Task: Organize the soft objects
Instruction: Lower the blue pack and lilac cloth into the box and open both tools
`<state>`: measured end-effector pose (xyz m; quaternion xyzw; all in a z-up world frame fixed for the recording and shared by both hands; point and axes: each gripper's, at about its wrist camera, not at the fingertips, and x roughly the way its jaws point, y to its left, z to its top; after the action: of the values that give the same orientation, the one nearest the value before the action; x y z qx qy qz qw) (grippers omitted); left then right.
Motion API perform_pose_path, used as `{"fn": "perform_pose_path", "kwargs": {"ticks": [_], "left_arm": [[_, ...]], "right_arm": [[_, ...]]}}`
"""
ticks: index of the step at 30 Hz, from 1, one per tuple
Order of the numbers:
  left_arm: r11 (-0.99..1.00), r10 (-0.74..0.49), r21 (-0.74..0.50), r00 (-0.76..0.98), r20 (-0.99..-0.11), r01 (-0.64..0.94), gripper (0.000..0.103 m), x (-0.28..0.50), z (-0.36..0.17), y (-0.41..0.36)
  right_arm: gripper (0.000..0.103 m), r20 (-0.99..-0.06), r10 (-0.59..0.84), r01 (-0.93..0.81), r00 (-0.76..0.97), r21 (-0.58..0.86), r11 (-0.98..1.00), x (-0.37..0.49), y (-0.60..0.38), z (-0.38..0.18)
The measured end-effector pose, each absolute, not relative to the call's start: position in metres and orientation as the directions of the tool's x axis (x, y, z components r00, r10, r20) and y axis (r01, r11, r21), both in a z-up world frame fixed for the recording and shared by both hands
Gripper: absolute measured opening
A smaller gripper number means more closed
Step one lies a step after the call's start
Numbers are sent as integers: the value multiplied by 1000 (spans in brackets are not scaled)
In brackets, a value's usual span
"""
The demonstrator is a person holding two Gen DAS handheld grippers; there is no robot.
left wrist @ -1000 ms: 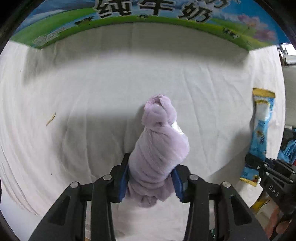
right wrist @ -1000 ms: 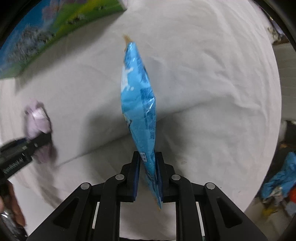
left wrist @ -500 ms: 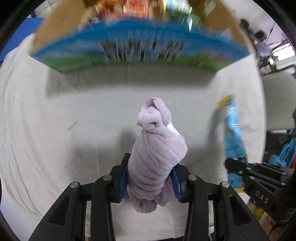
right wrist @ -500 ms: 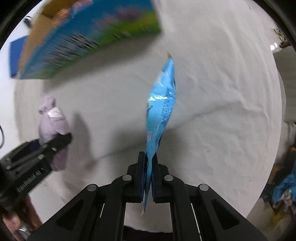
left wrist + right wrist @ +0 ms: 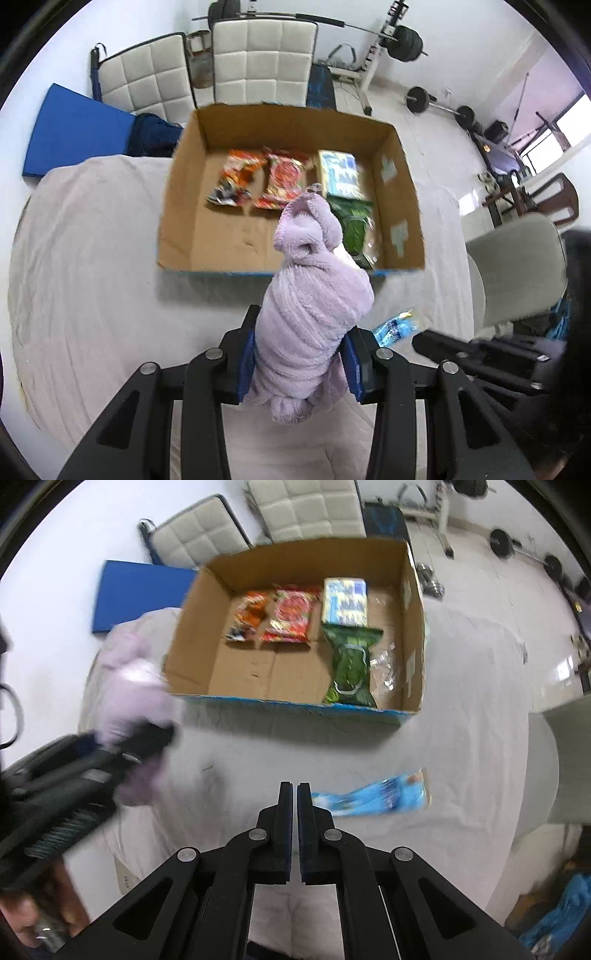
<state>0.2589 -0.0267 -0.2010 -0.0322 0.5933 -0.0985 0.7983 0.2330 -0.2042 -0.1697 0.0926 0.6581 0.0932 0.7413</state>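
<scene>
Cardboard box, one of it, stands open on the white-clothed desk and holds four packets: an orange snack bag, a red one beside it, a pale blue and white pack toward the right wall, and a green bag just in front of that pack. A scrap of clear wrap lies next to the green bag.

My left tongs are clamped on the single rolled lilac towel, which stands upright between the blue pads, lifted clear of the desk in front of the box.

My right tongs are closed with nothing between them. One blue snack packet lies flat on the cloth just beyond their tips, in front of the box.
</scene>
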Motion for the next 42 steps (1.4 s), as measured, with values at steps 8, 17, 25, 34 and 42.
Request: {"fn": "perform_pose_path", "kwargs": {"ticks": [8, 17, 25, 34, 42], "left_arm": [[982, -183, -174, 163, -969, 68, 37, 252, -236, 1], [983, -181, -179, 79, -980, 40, 37, 247, -273, 15], [982, -184, -177, 117, -976, 66, 37, 243, -260, 10], [960, -267, -243, 198, -943, 136, 37, 244, -197, 3], [958, -274, -245, 228, -934, 147, 37, 307, -172, 4]], "right_arm": [[52, -949, 295, 314, -115, 247, 917, 216, -245, -301], [53, -920, 386, 655, -72, 249, 714, 213, -272, -374], [17, -980, 163, 448, -118, 94, 889, 213, -228, -361], [17, -968, 245, 137, 53, 250, 959, 200, -172, -234], [17, -953, 263, -5, 151, 266, 964, 270, -157, -165]]}}
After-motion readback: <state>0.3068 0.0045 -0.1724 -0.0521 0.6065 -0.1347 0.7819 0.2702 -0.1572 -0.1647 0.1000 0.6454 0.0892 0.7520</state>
